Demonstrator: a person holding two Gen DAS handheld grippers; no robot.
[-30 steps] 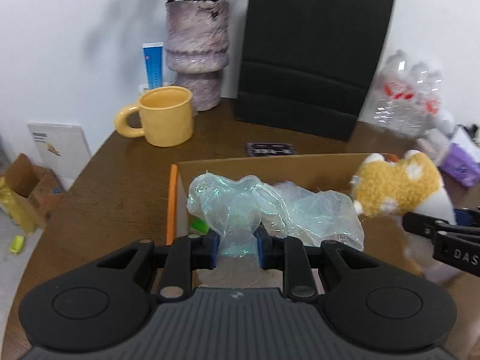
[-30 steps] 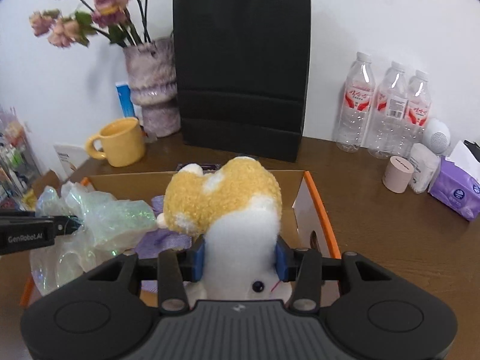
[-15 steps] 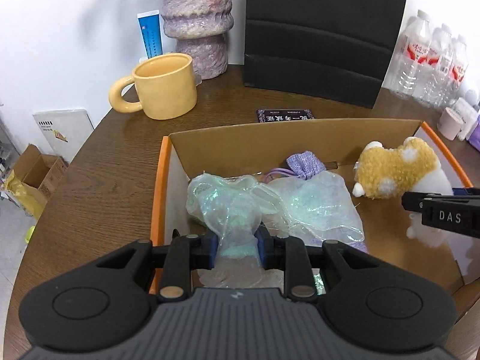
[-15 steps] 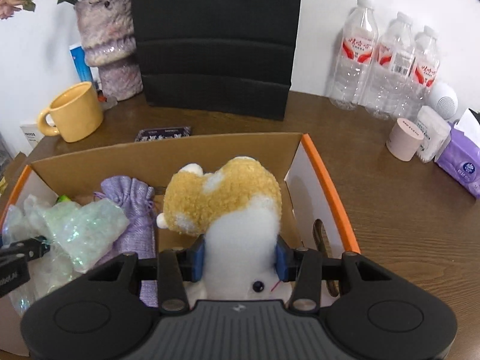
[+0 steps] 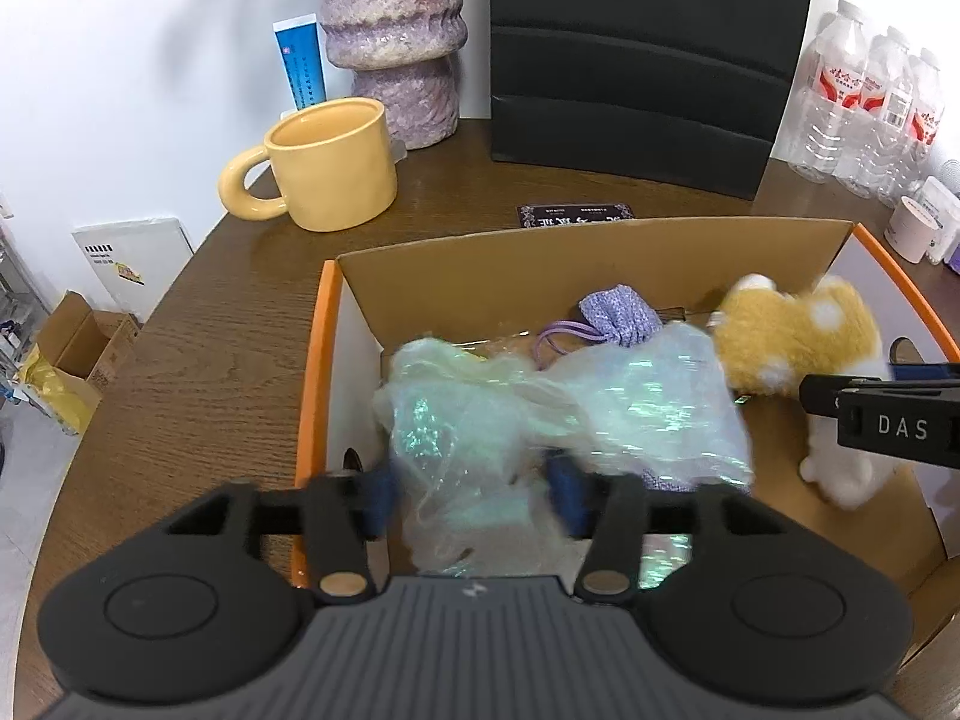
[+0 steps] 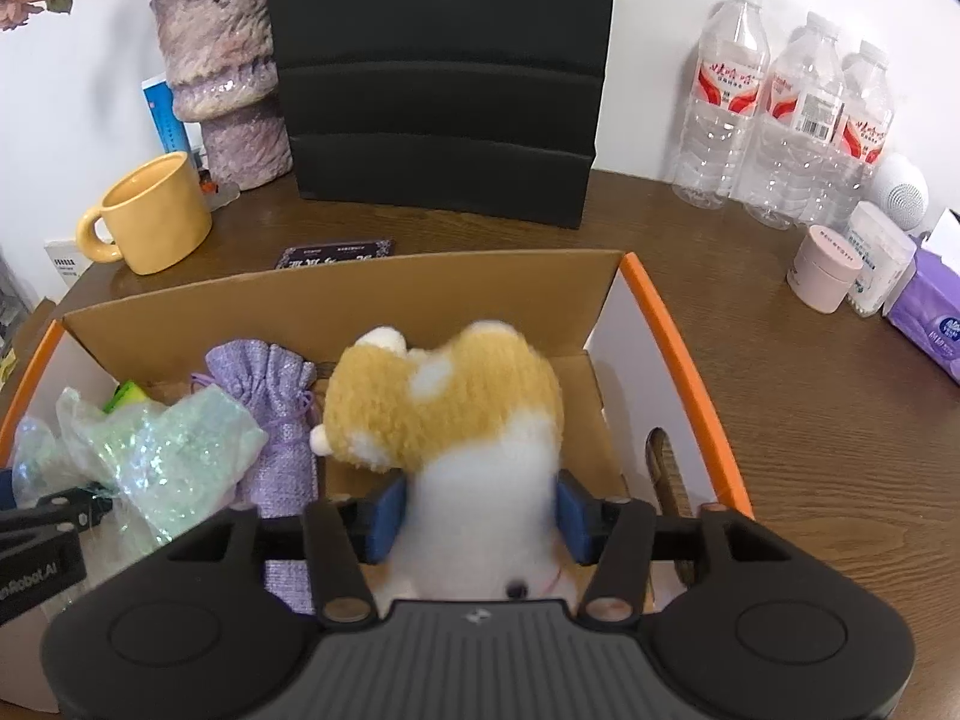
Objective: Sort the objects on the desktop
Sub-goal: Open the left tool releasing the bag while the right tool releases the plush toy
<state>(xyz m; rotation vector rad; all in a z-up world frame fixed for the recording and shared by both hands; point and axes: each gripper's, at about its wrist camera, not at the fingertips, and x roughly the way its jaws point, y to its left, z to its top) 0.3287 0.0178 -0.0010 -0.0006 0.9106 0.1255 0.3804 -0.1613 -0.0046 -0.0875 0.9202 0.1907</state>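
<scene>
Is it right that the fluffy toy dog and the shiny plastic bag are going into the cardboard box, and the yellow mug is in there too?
Not quite. The yellow mug stands on the table behind the cardboard box, outside it; the right wrist view shows this. The toy dog and shiny plastic bag are indeed inside the box.

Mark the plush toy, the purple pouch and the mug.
plush toy (image 6: 444, 396): right wrist view, on its tan back.
purple pouch (image 6: 282, 402): right wrist view, mid body, below the drawstring neck.
mug (image 5: 336, 168): left wrist view, on the outer wall.
</scene>
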